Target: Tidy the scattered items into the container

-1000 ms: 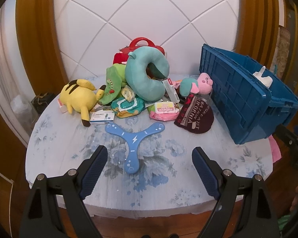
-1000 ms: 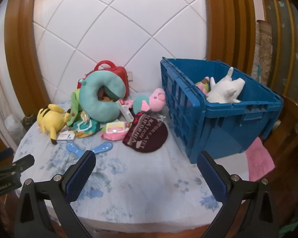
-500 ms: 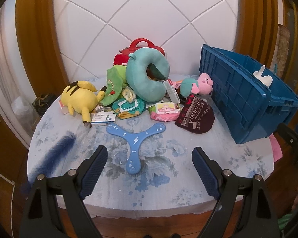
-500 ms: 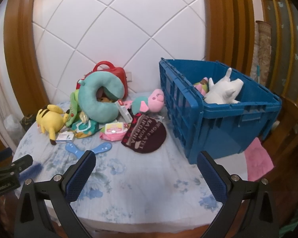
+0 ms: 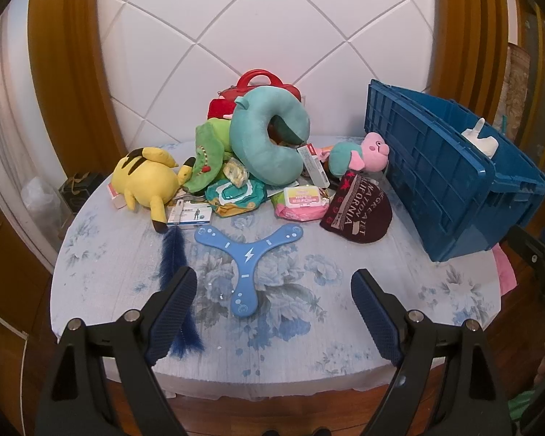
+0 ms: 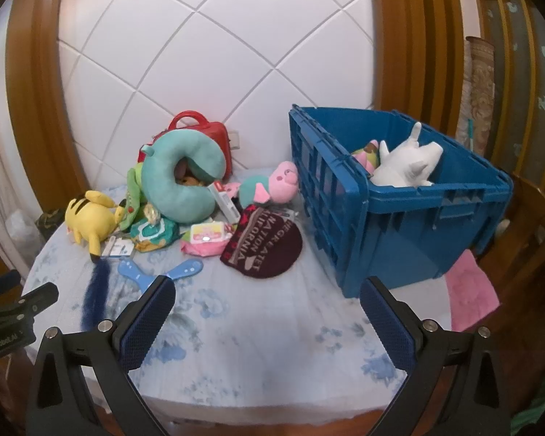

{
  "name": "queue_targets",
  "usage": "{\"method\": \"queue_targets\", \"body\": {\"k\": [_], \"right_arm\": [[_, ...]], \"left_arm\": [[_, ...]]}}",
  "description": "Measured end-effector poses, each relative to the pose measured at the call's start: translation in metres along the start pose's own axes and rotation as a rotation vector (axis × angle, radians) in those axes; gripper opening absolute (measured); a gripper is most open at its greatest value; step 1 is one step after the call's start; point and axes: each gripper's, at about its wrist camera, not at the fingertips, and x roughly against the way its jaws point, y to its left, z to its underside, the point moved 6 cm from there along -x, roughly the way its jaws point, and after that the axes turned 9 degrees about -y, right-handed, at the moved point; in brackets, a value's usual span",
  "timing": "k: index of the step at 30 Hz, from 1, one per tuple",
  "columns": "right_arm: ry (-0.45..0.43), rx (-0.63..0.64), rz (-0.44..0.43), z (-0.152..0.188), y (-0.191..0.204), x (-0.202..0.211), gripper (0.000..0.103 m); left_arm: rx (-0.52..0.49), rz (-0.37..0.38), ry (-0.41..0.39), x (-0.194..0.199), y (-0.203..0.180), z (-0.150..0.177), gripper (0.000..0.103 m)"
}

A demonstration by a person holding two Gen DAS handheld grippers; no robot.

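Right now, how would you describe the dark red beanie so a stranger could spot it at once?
Start at the blue crate on the round table. Just left of its near corner, below the pink pig plush, lies the beanie. It is the only dark maroon knit item, flat, with white lettering.

Soft indoor light, fisheye-warped edges

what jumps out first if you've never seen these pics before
The big blue crate on the table's right side grabs the eye, with a white plush already lying inside. Next comes the bright heap of toys at the back centre, topped by a teal neck pillow with a yellow plush to its left. In front lie a blue boomerang and a dark blue feather.
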Motion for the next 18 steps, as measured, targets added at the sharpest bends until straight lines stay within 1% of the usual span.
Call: {"method": "queue_targets", "body": {"k": [18], "right_arm": [[0.003,-0.014,0.011,0.004,-0.007,0.0,0.103]], "left_arm": [[-0.015,-0.001,-0.004,0.004,-0.016,0.01,0.087]]}}
